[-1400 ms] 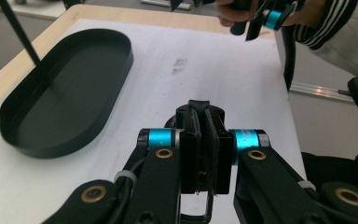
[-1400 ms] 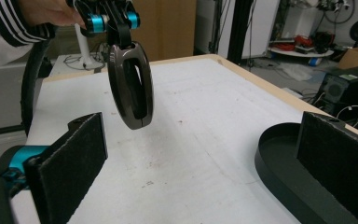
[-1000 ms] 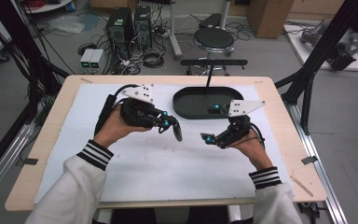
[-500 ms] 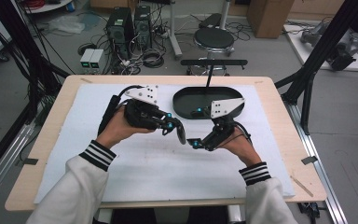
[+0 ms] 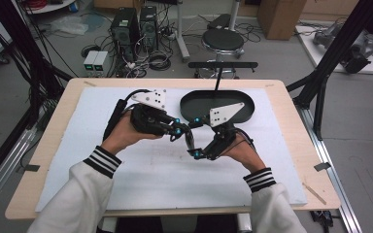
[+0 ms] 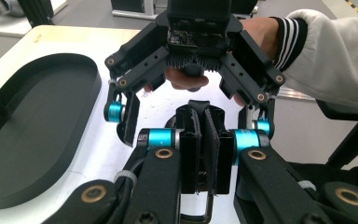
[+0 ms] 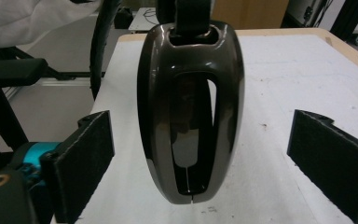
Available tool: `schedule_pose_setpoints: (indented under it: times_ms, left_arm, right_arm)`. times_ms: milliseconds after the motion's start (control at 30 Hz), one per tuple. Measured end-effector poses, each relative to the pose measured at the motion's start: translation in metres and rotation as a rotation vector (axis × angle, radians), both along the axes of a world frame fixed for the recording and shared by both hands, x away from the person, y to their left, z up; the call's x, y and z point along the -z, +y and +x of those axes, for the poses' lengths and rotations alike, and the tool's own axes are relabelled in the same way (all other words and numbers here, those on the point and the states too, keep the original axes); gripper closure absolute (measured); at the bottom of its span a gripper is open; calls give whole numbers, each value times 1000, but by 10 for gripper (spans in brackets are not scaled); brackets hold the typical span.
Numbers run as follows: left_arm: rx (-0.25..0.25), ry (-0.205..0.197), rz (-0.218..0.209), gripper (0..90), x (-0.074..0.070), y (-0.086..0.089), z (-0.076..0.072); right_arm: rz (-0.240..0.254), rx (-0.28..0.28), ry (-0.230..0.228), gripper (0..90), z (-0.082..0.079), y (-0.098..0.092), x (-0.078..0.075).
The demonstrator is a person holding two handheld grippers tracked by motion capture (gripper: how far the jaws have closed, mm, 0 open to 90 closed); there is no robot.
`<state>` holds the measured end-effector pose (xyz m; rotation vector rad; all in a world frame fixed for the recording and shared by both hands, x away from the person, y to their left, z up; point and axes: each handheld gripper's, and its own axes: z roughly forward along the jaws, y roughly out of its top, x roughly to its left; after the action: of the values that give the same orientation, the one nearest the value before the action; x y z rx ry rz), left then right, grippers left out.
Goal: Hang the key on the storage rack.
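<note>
A glossy dark oval shell with a long slot (image 7: 191, 116) hangs upright from a black strap over the white mat. My left gripper (image 5: 185, 133) is shut on its top end, and in the left gripper view its jaws (image 6: 204, 119) press together on a thin black piece. My right gripper (image 7: 200, 135) faces it from the other side. The right jaws have just been closing a little and still stand wide, one pad (image 7: 86, 158) on each side of the shell without touching it. In the high view the right gripper (image 5: 197, 154) meets the left near the mat's middle.
A black oval tray (image 5: 243, 104) lies on the mat behind the grippers, and it sits to the left in the left gripper view (image 6: 28, 140). The white mat (image 5: 126, 184) covers most of the wooden table. A stool and computer cases stand on the floor beyond.
My right hand has moved left toward the left gripper, bringing its jaws around the hanging shell. The left hand has stayed put.
</note>
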<state>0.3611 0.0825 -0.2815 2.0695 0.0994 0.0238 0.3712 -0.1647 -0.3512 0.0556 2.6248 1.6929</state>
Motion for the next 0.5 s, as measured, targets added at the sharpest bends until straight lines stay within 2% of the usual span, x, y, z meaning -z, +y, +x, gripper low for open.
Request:
schedule_pose_setpoints:
  times_ms: [67, 167, 333, 400, 500]
  left_arm:
    - [1, 1, 4, 850, 0, 0, 0]
    - [4, 3, 9, 850, 0, 1, 1]
    - [3, 4, 10, 850, 1, 1, 2]
    - [5, 4, 15, 850, 1, 2, 2]
    - [3, 4, 15, 850, 1, 1, 3]
  right_arm:
    - [-2, -26, -4, 168, 0, 2, 1]
    - [1, -25, -6, 181, 1, 3, 1]
    - [-7, -43, -9, 264, 2, 4, 1]
    - [-11, -30, 6, 292, 3, 4, 1]
    - [-8, -29, 5, 314, 3, 4, 1]
